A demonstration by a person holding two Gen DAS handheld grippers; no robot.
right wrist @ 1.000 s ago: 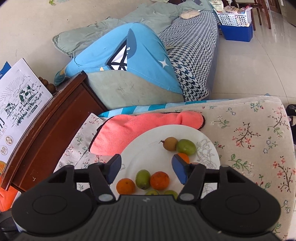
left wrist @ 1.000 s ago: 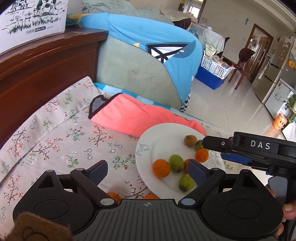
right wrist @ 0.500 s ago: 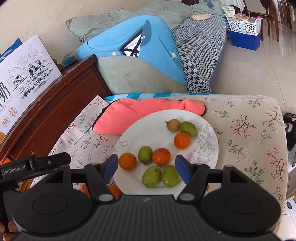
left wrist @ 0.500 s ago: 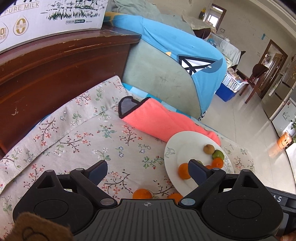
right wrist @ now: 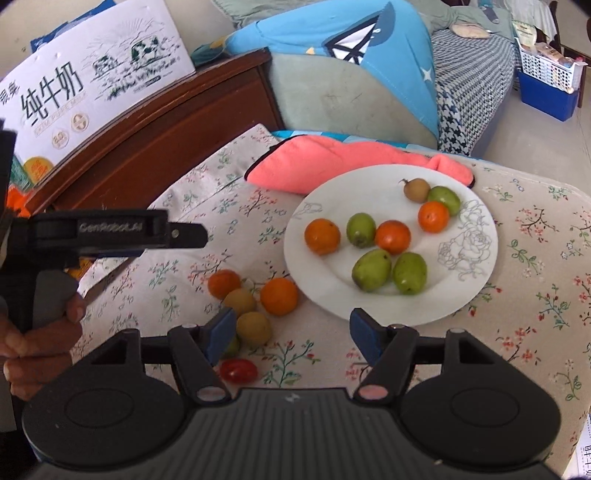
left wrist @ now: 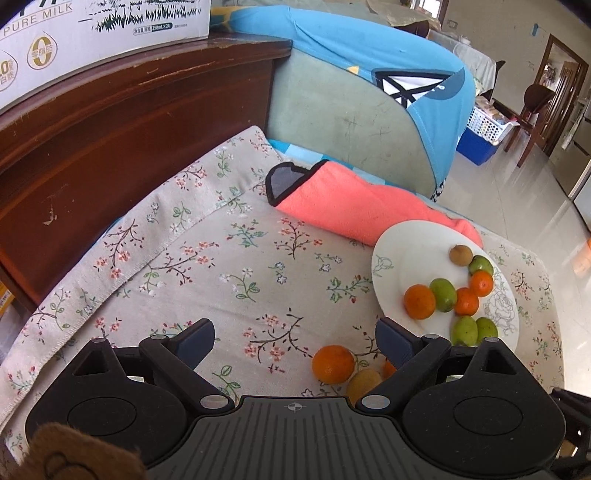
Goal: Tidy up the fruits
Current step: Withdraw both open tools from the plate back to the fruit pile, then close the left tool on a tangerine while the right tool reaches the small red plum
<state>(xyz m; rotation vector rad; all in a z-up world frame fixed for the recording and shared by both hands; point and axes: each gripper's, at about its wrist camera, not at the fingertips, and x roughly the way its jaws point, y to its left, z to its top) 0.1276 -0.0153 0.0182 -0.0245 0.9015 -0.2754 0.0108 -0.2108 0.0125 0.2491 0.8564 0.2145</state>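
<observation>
White plate (right wrist: 469,258) already carries eight fruits; loose pile sits on floral cloth (right wrist: 535,332) just left of its rim. Right gripper (right wrist: 291,334) spread, nothing btwn jaws; left gripper (left wrist: 295,341) also spread, empty. Best bet: take the orange (right wrist: 279,296) nearest the rim first, approach from above, squeeze gently. Plenty of bare cloth on plate's right; pink towel (right wrist: 332,162) crowds the far edge.

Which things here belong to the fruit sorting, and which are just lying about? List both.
Job: plate; fruit on the plate; loose fruit on the cloth; small red tomato.
Lying about: pink towel; milk carton box; blue cushion; laundry basket.
</observation>
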